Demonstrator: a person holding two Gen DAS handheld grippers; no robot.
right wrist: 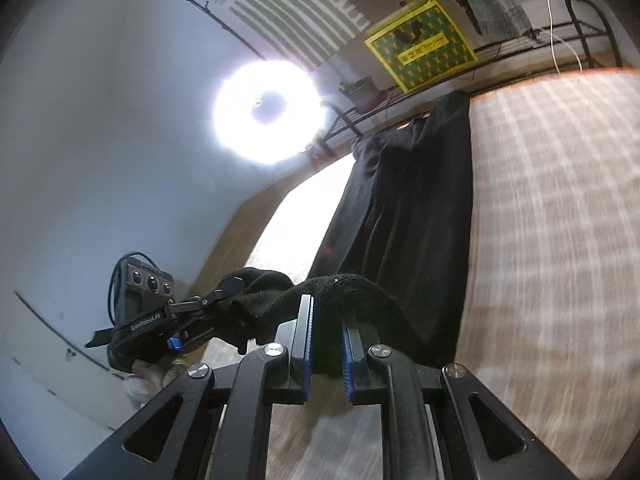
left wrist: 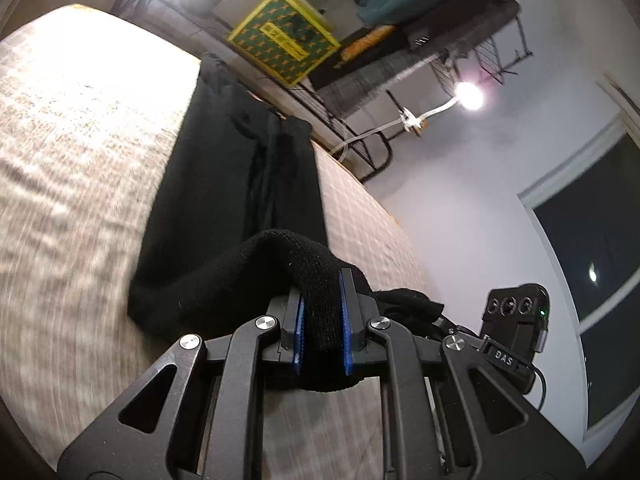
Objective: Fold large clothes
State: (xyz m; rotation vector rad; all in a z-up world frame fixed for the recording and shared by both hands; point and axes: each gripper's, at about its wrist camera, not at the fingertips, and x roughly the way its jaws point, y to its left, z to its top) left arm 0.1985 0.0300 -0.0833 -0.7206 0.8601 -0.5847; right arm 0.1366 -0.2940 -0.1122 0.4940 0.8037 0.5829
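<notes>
A long black knit garment (left wrist: 224, 184) lies stretched across a pale checked mattress (left wrist: 72, 168). My left gripper (left wrist: 322, 320) is shut on the garment's near edge, which bunches between the blue pads (left wrist: 347, 320). In the right wrist view the same black garment (right wrist: 416, 208) runs away toward the far side of the mattress (right wrist: 560, 220). My right gripper (right wrist: 326, 332) is shut on the near edge too, lifted off the mattress. Each gripper shows in the other's view: the right one (left wrist: 432, 312) beside the left, the left one (right wrist: 208, 308) beside the right, both with cloth in them.
A metal rack (left wrist: 360, 92) with a yellow-and-green box (left wrist: 284, 36) and piled clothes (left wrist: 400, 0) stands beyond the mattress. A ring light (right wrist: 268, 112) glares at the left in the right wrist view, a small lamp (left wrist: 468, 96) shines by the rack, and a window (left wrist: 596, 240) is on the right.
</notes>
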